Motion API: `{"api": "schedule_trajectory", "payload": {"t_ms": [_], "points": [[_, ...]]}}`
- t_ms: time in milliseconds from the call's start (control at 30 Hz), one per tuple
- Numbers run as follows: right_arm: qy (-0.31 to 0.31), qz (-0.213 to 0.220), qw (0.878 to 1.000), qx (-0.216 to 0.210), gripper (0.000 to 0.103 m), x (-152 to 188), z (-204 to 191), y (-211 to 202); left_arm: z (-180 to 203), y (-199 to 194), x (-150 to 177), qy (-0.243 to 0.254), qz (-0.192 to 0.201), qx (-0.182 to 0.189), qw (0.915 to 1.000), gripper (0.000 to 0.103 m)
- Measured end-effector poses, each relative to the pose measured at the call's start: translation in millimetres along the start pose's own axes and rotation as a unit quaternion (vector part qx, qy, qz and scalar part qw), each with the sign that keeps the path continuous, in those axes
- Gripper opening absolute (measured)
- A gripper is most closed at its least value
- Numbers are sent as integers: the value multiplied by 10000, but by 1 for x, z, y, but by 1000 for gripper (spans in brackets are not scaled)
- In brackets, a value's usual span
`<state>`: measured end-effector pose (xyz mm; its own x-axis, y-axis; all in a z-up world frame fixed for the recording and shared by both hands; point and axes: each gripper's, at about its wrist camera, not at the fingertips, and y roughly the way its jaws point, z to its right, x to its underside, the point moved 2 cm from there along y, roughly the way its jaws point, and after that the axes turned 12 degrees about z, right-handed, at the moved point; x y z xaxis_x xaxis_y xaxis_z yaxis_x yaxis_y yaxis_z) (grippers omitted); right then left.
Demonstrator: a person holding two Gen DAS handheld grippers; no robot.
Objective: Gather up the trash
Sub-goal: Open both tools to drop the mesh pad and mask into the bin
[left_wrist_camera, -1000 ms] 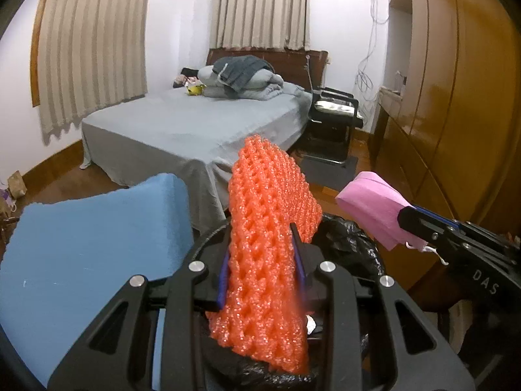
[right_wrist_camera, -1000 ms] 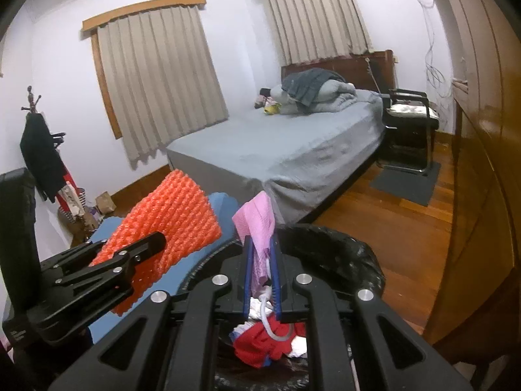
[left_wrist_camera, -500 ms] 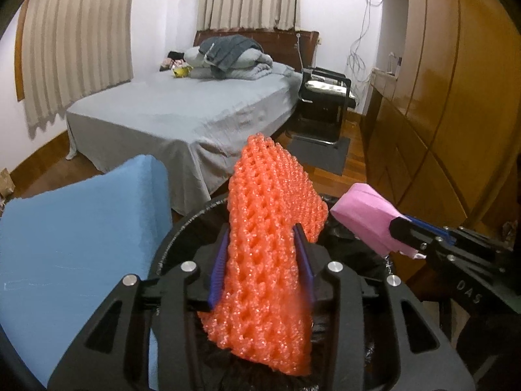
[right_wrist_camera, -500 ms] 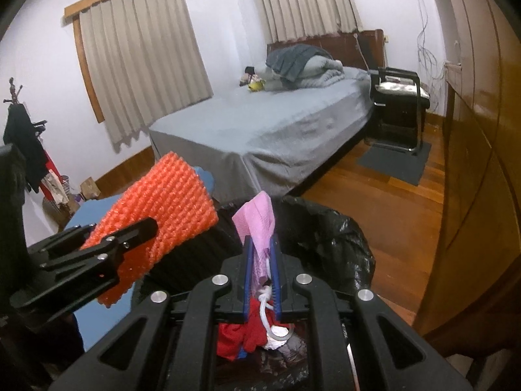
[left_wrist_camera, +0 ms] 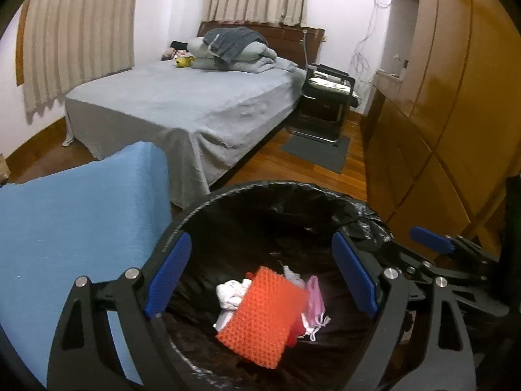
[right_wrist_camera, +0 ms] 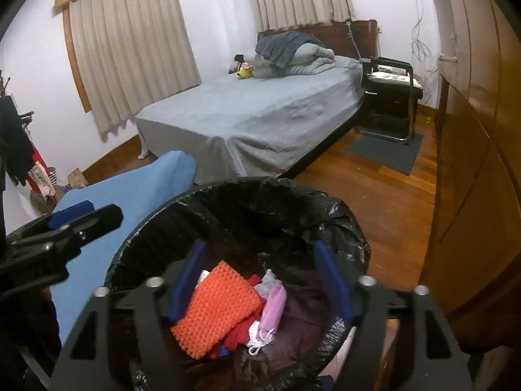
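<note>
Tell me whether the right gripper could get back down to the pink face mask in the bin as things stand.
Probably yes. The right gripper hangs open right above the black-lined bin, whose mouth is uncovered. The pink face mask lies on top of the pile beside the orange foam net, with nothing over it.

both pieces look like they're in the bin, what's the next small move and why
Probably lift both grippers up and away from the bin. The left gripper and right gripper hang over it with jaws wide and empty, while the orange foam net and pink mask lie inside on the other trash.
</note>
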<state>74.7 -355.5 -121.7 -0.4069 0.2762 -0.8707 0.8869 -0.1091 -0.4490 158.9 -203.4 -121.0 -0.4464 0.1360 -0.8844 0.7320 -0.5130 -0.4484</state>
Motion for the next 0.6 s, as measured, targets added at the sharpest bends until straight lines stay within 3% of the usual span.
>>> {"api": "schedule_trajectory", "payload": {"t_ms": [133, 600], "points": [[-65, 101, 9999, 16, 95, -4, -4, -11, -10, -14, -7, 26, 148, -228, 9996, 90], [-154, 283, 9988, -375, 97, -21, -48, -53, -42, -91, -21, 24, 513, -865, 9949, 94]]}}
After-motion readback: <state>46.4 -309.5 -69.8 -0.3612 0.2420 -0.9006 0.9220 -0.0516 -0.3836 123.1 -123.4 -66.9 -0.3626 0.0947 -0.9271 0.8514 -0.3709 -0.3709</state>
